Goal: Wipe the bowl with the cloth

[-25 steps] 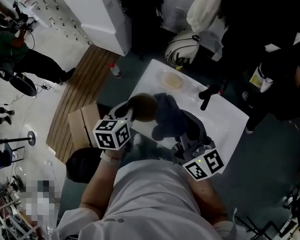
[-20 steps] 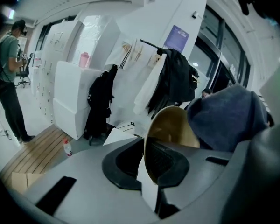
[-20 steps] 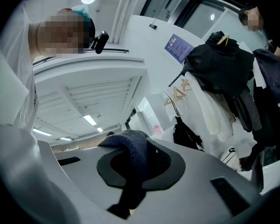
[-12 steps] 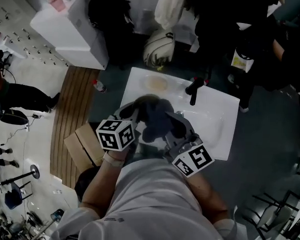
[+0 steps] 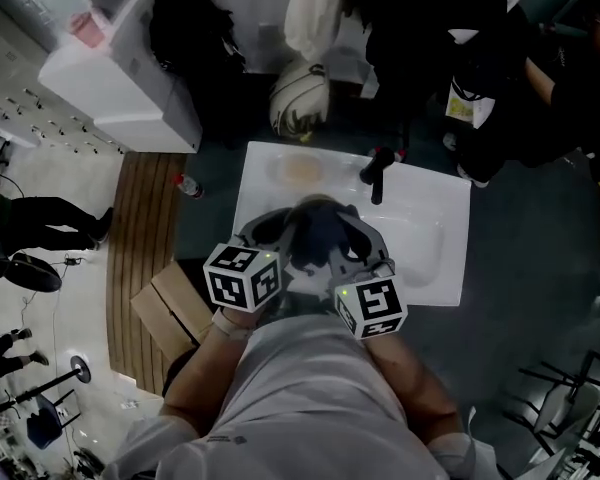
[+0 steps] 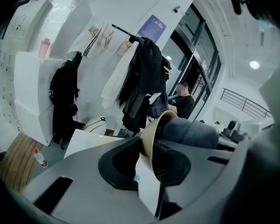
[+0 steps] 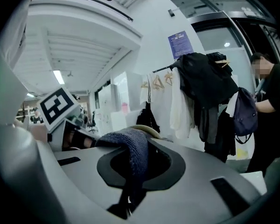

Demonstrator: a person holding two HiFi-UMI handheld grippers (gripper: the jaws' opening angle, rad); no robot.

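Dark blue cloth [image 5: 318,230] fills the middle of the head view, bunched between my left gripper [image 5: 278,236] and right gripper [image 5: 356,244]. Both are held close together above the white table [image 5: 435,223], and from up here the cloth covers whatever lies under it. In the left gripper view, the jaws are nipped together on the wall of the tan bowl [image 6: 150,133]. It stands on edge with its hollow turned to the right, and the cloth is stuffed into that hollow. In the right gripper view the jaws are pinched on a fold of the cloth, which runs up from between them and over to the bowl's rim, just showing behind it. I judge the wiping is under way. To do it well I would hold the left grip firm so the bowl cannot twist on its thin wall. I would sweep the right gripper round the inside in an arc, pressing lightly, with enough cloth ahead of the jaw tips that they never scrape the bowl.
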